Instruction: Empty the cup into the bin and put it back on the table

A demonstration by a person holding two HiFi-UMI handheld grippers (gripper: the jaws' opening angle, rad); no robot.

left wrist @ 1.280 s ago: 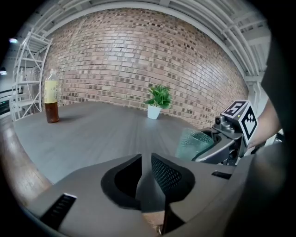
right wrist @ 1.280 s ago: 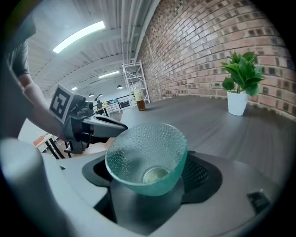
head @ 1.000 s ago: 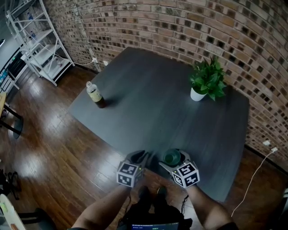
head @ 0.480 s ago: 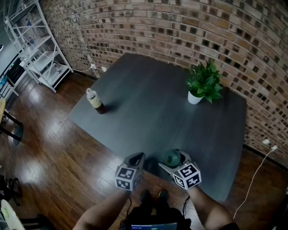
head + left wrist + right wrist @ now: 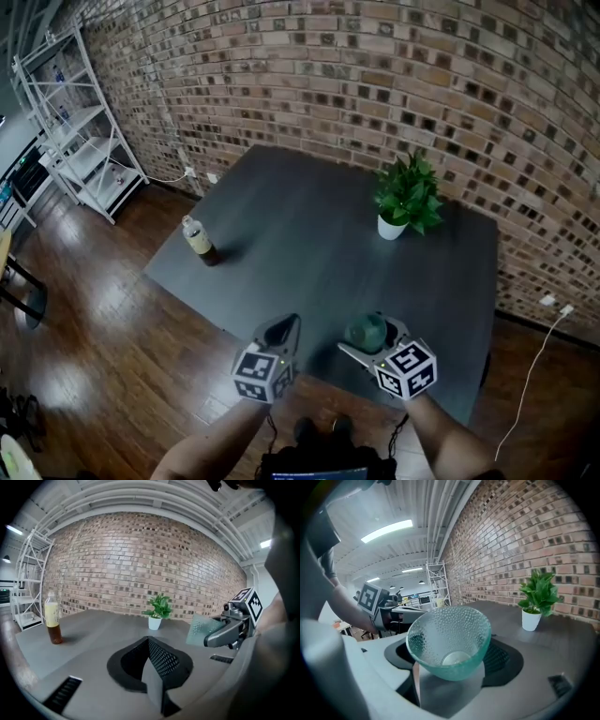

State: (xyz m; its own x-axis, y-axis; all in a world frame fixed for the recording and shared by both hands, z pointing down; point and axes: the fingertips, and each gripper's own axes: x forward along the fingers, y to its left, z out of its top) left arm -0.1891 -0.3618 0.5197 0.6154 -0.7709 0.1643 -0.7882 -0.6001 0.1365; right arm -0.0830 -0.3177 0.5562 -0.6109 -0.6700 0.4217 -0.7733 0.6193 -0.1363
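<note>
Cup (image 5: pixel 365 330) of green pebbled glass sits gripped in the jaws of the right gripper (image 5: pixel 373 339), which stand wide around its sides. It is held in the air over the near edge of the dark bench (image 5: pixel 309 234). In the right gripper view its open mouth faces the camera and the inside looks empty. The left gripper (image 5: pixel 280 330) hangs just beside it, jaws closed together on nothing. A bottle (image 5: pixel 198 241) stands near the bench's left edge, a potted plant (image 5: pixel 403 199) near the far edge.
</note>
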